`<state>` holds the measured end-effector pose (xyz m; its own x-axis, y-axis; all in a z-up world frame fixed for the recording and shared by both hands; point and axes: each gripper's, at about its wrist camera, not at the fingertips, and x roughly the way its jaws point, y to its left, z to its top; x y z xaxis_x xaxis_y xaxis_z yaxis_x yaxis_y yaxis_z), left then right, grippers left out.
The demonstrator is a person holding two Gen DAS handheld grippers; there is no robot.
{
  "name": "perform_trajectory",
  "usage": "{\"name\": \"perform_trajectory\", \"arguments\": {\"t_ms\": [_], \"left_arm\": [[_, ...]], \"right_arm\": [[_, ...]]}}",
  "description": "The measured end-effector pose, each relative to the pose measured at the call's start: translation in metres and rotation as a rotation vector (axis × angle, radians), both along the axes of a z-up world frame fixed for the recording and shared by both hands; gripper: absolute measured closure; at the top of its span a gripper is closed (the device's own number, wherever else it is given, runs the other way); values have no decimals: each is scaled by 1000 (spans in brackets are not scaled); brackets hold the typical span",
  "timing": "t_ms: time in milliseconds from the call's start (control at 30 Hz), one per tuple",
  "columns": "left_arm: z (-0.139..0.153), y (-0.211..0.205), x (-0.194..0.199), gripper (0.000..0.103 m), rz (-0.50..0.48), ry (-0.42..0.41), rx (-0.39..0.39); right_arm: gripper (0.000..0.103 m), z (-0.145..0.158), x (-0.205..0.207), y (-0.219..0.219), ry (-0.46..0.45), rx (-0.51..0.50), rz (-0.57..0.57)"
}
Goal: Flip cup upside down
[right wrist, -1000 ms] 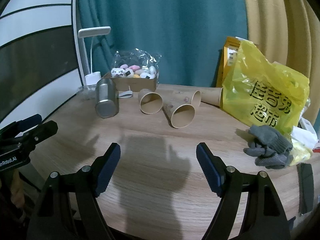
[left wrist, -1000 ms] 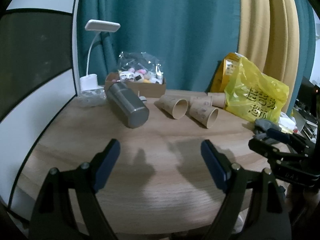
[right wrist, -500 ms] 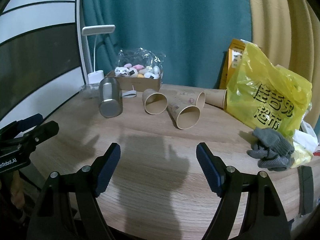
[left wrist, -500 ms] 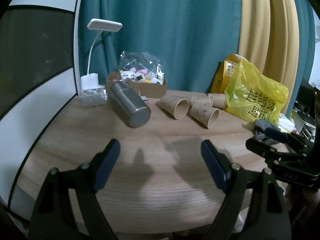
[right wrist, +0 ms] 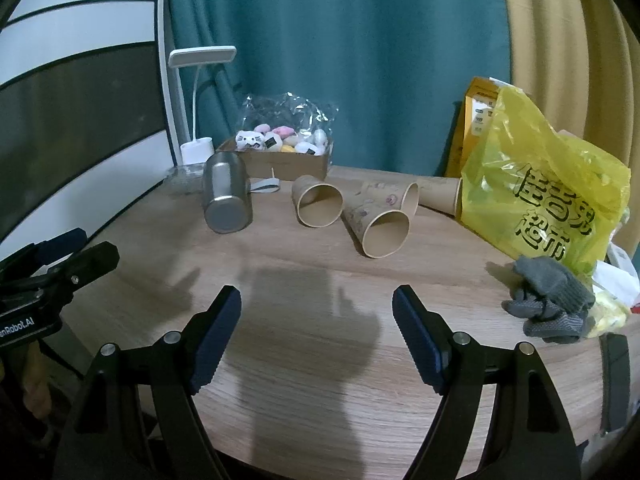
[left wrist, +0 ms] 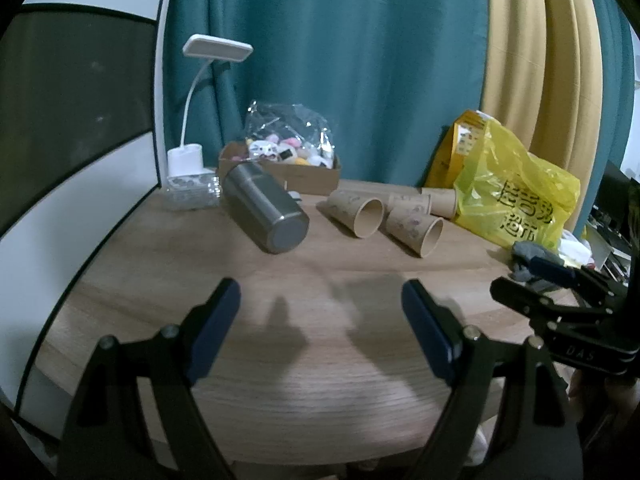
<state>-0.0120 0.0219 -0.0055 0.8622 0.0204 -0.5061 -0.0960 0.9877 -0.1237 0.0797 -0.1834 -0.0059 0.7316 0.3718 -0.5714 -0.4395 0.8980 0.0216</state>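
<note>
Four paper cups lie on their sides on the round wood-grain bench [right wrist: 304, 368], all tapered brown card with small printed figures. The nearest paper cup [right wrist: 378, 224] points its open mouth toward the right wrist camera; a second paper cup [right wrist: 318, 206] lies just left of it, and left of that rests a steel tumbler [right wrist: 226, 200], a brushed metal cylinder on its side with its flat base facing forward. Two more cups lie behind the nearest one, beside a crinkled yellow plastic bag [right wrist: 544, 196] printed with dark characters. Behind the tumbler stands a cardboard box [right wrist: 280, 160] of small plush toys under clear film, and left of the box a white desk lamp [right wrist: 196, 120] with a thin curved neck. A pair of grey knitted gloves [right wrist: 548, 304] lies crumpled in front of the bag.

The left gripper [left wrist: 320, 298] hangs over the near bench edge, its blue-padded fingers spread wide with nothing between them; the right gripper [right wrist: 316, 302] is likewise spread wide and empty, well short of the cups.

Compared with a second ago, both views sit slightly lower in frame, the tumbler and cups showing a little further down, while everything on the bench lies as it did.
</note>
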Motion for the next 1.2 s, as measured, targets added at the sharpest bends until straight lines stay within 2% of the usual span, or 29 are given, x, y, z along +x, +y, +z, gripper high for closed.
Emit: {"name": "perform_trajectory", "arguments": {"t_ms": [1200], "left_arm": [[-1,12,9,19,14,23,-4]], "right_arm": [[22,-1,9,10,14,-5,0]]}}
